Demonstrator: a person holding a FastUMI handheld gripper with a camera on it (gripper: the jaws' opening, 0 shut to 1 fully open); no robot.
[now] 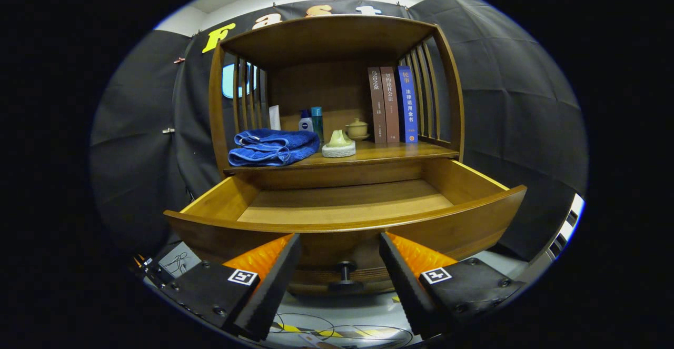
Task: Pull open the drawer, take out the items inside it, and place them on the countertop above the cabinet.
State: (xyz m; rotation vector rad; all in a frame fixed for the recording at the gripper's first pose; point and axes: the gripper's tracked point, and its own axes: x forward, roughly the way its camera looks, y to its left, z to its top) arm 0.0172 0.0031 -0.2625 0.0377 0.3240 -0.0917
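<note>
Wooden cabinet's wide brown drawer (342, 207) stands pulled well out, bare floor showing w/ nothing visible inside; the strip just behind its curved front rim is hidden, so a low item there can't be ruled out. Its small dark round knob (345, 271) sits on the front panel, between and just ahead of the gripper (339, 265), whose two fingers are spread wide apart and grip nothing, flanking the knob w/o touching it — probably the pose left by a pull. On the wooden countertop (389, 151) above: a folded blue terry towel (271, 148) at its front left corner, overhanging the edge a little; a pale green ceramic piece on a whitish round pad (338, 145) mid-shelf; a small lidded beige cup (357, 127) behind it; two small bottles (311, 120) near the back wall; three upright books (392, 105) leaning against the right slatted side. Task looks largely done. Open room: bare front strip of counter right of centre, and free air over the drawer; top shelf board caps headroom, slats close both sides.
</note>
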